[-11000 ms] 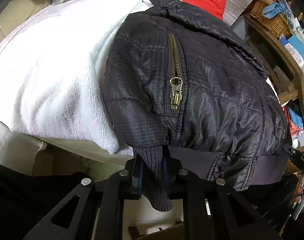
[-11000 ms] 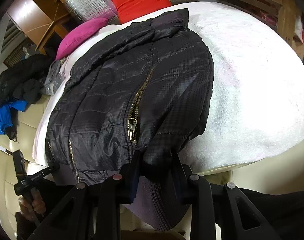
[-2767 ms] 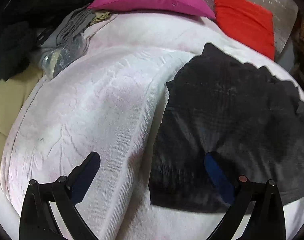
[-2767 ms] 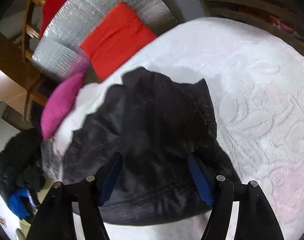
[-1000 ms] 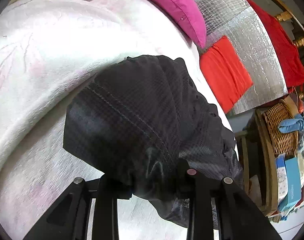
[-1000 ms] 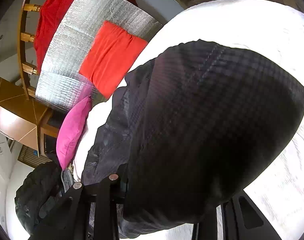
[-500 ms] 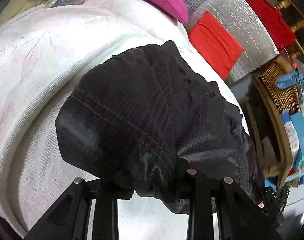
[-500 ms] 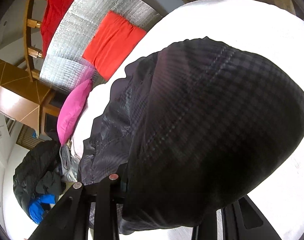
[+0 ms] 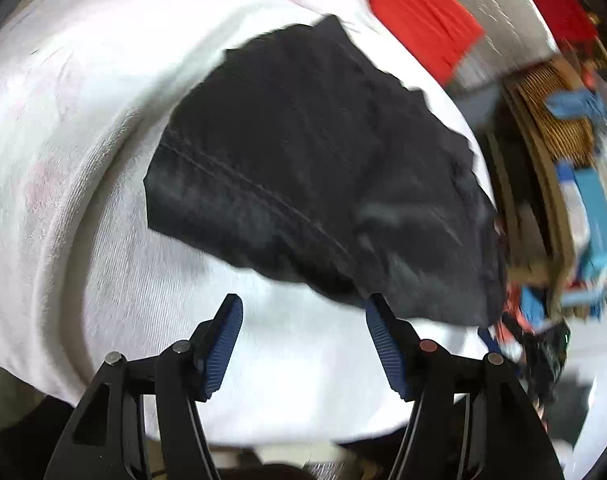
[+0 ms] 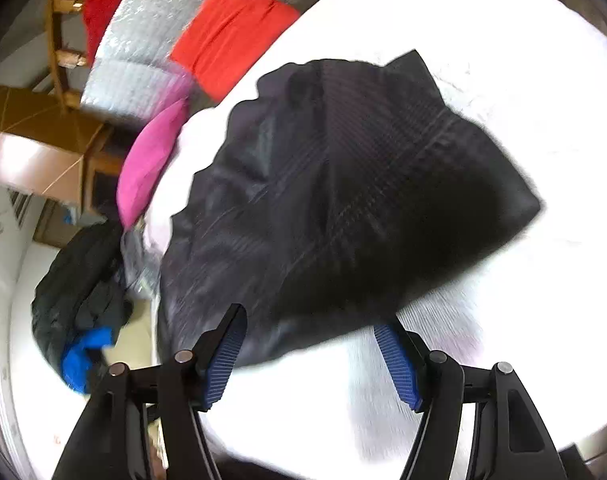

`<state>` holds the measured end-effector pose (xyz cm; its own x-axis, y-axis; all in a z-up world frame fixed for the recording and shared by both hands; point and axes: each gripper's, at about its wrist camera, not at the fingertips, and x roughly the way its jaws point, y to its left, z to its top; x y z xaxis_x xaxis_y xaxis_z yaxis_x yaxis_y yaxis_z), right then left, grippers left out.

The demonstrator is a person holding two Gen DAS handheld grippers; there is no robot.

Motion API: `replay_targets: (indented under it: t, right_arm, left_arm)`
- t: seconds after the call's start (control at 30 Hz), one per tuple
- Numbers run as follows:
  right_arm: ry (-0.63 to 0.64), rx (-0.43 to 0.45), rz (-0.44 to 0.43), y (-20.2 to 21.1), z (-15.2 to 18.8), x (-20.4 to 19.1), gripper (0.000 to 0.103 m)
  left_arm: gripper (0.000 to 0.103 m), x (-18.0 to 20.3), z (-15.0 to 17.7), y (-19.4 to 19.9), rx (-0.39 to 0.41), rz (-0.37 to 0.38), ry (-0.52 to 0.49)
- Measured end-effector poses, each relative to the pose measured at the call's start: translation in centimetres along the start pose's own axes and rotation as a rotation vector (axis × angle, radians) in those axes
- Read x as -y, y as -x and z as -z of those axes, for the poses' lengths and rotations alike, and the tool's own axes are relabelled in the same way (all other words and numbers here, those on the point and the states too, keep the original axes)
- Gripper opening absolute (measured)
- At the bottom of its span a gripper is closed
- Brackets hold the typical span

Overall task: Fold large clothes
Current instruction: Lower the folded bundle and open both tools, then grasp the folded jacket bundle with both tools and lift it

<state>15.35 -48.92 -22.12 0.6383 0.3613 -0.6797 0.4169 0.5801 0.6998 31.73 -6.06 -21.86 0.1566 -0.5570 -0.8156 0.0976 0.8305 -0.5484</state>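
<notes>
Jacket (image 9: 315, 176), black and quilted, lies folded into a compact bundle on the white towel (image 9: 83, 160), its near hem just ahead of both tools. The left gripper (image 9: 303, 336) has its jaws opening, blue pads spread with only towel between them, the hem just past the right pad. The right gripper (image 10: 311, 352) is opening too; the jacket's lower edge overlaps its fingertips in the picture, but the pads do not press it. Bare towel spreads wide to the left of the bundle in the left view and to the right of it in the right view. Beyond the far edge sit a pink cushion (image 10: 151, 160), a red cushion (image 10: 231, 28) and a silver foil mat (image 10: 143, 60); a wicker basket (image 9: 559, 120) and blue boxes crowd one side, dark clothes (image 10: 75, 292) the other.
</notes>
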Motion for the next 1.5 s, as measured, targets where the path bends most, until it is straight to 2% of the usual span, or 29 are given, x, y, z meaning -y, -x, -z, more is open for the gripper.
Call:
replay_targets:
  t: [0.1,0.17,0.2,0.3,0.37,0.43,0.57,0.7,0.8,0.9,0.97,1.03,1.2,1.3,1.4,1.5]
  right_arm:
    - [0.062,-0.005,-0.034,3.4,0.2,-0.5,0.070]
    - [0.114,0.024,-0.039,6.1,-0.1,-0.8,0.071]
    - [0.128,0.062,-0.038,7.6,-0.5,-0.7,0.078]
    - [0.129,0.172,-0.003,10.3,-2.7,-0.3,0.082]
    - [0.100,0.208,0.007,10.5,-5.0,0.7,0.082]
    - [0.048,0.200,0.009,9.1,-7.3,1.9,0.082]
    - [-0.012,0.131,0.031,4.0,-10.9,3.9,0.082]
    - [-0.049,0.034,-0.009,0.3,-12.6,6.2,0.082]
    - [-0.037,-0.033,-0.053,-1.2,-13.3,6.6,0.082]
    - [-0.016,-0.098,-0.085,-2.9,-13.3,6.2,0.088]
    - [0.002,-0.126,-0.069,-3.7,-13.1,5.8,0.089]
    - [0.001,-0.155,-0.089,-4.9,-13.0,5.6,0.089]
    - [0.023,-0.202,-0.125,-7.0,-12.6,4.2,0.092]
    - [0.041,-0.226,-0.153,-8.6,-11.6,2.7,0.095]
    - [0.129,-0.254,-0.154,-9.8,-9.9,0.1,0.095]
    - [0.203,-0.245,-0.078,-11.1,-8.4,-1.2,0.095]
  left_arm:
    - [0.070,0.8,0.0,2.1,-0.021,0.085,-0.093]
    - [0.073,1.4,-1.0,3.5,0.021,0.138,-0.138]
    - [0.077,1.6,-1.6,4.3,0.062,0.141,-0.152]
    - [0.084,0.6,-3.1,5.8,0.183,0.088,-0.189]
    - [0.084,-0.3,-4.7,5.2,0.228,-0.016,-0.176]
    - [0.084,-1.5,-7.0,3.6,0.213,-0.054,-0.126]
    - [0.084,-4.7,-10.3,0.3,0.119,0.032,0.007]
    - [0.084,-5.4,-12.6,-2.1,0.086,0.062,0.016]
    - [0.085,-5.5,-13.0,-3.7,0.015,0.115,0.037]
    - [0.085,-4.6,-13.4,-4.9,-0.045,0.134,-0.014]
    - [0.085,-4.0,-13.7,-5.9,-0.078,0.171,-0.034]
    - [0.085,-3.2,-13.6,-6.7,-0.112,0.197,-0.060]
    - [0.088,-0.6,-12.6,-7.8,-0.121,0.177,-0.164]
    - [0.089,0.2,-12.2,-7.9,-0.109,0.177,-0.186]
    - [0.089,0.7,-12.0,-7.9,-0.086,0.206,-0.181]
    - [0.088,0.6,-11.7,-8.1,-0.075,0.215,-0.184]
